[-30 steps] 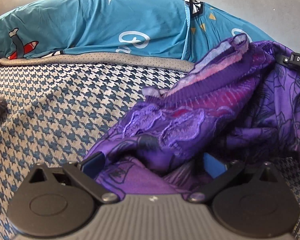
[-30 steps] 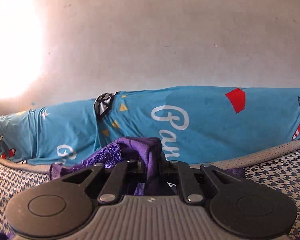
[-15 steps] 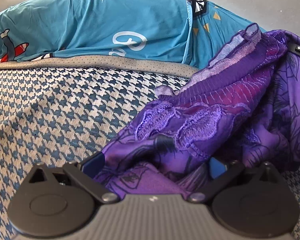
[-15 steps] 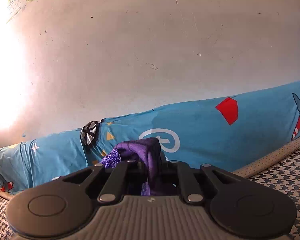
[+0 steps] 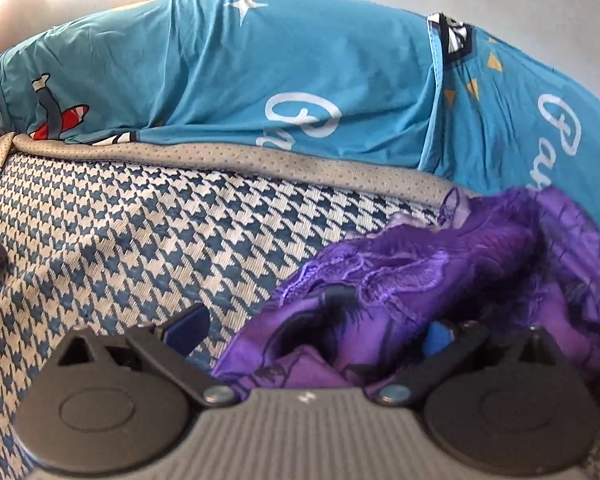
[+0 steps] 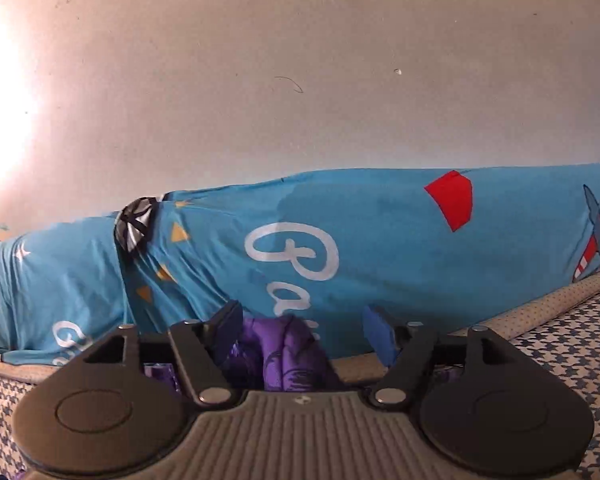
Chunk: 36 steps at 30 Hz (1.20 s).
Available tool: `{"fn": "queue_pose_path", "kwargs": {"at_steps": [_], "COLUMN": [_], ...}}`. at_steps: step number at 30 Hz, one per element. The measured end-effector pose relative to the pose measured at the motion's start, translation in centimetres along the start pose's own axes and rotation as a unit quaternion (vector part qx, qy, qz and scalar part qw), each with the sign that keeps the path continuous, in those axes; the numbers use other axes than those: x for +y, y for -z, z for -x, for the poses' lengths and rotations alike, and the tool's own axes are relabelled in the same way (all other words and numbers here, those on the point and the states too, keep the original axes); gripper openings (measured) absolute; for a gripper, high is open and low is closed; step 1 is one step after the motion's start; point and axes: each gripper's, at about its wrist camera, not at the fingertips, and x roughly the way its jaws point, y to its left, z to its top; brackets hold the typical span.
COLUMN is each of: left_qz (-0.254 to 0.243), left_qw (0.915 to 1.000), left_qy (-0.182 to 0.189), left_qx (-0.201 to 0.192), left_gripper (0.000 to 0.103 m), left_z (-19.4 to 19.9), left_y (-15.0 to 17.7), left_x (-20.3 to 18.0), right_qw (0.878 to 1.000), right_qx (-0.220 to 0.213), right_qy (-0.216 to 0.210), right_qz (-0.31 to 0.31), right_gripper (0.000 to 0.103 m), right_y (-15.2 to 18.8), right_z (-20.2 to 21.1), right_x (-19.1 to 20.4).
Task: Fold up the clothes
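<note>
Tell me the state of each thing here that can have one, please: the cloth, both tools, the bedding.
Purple garment: crumpled in a heap on the bed, not folded.
Left tool: open, garment lying between its fingers.
Right tool: open, jaws have just been opening; garment bunched between, not pinched.
Blue printed cover: wrinkled, draped along the wall.
Houndstooth sheet: spread flat.

The right gripper (image 6: 306, 332) has just been opening, purple cloth loose between its spread jaws. The left gripper (image 5: 312, 328) stands wide open, angled downward.
</note>
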Motion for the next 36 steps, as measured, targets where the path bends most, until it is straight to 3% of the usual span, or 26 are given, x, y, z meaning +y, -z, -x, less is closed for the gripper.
{"fn": "queue_pose_path", "kwargs": {"at_steps": [6, 10, 14, 19, 25, 29, 34, 36], "left_qz": [0.056, 0.08, 0.058, -0.012, -0.097, -0.178, -0.255, -0.275], "left_qw": [0.9973, 0.9931, 0.9952, 0.9953, 0.9847, 0.9727, 0.9584, 0.9551], "left_qy": [0.019, 0.019, 0.05, 0.08, 0.144, 0.149, 0.128, 0.111], "left_qx": [-0.043, -0.084, -0.061, -0.054, -0.015, -0.002, 0.006, 0.008], "left_gripper": [0.103, 0.103, 0.103, 0.103, 0.103, 0.103, 0.103, 0.103], "left_z": [2.5, 4.7, 5.6, 6.6, 6.8, 6.7, 5.9, 5.4], "left_y": [-0.9, -1.5, -1.2, 0.2, 2.2, 5.0, 7.5, 8.1], "left_x": [1.5, 2.5, 1.8, -1.1, -5.8, -9.5, -12.4, -12.9], "right_qw": [1.0, 0.999, 0.997, 0.995, 0.99, 0.983, 0.977, 0.978], "right_qx": [0.013, 0.041, 0.068, 0.096, 0.132, 0.164, 0.21, 0.209], "right_qy": [0.013, -0.009, -0.023, 0.008, 0.006, 0.029, 0.012, 0.003], "right_qz": [-0.003, -0.017, -0.01, 0.018, 0.041, 0.074, 0.021, 0.01], "right_gripper": [0.072, 0.074, 0.083, 0.083, 0.087, 0.088, 0.087, 0.079], "right_y": [0.3, 0.8, 2.0, 3.3, 4.4, 5.9, 7.2, 7.6], "right_z": [1.0, 1.9, 2.8, 2.7, 2.9, 2.5, 1.3, 1.1], "right_x": [-2.5, -4.5, -5.9, -7.2, -9.1, -9.9, -11.8, -12.0]}}
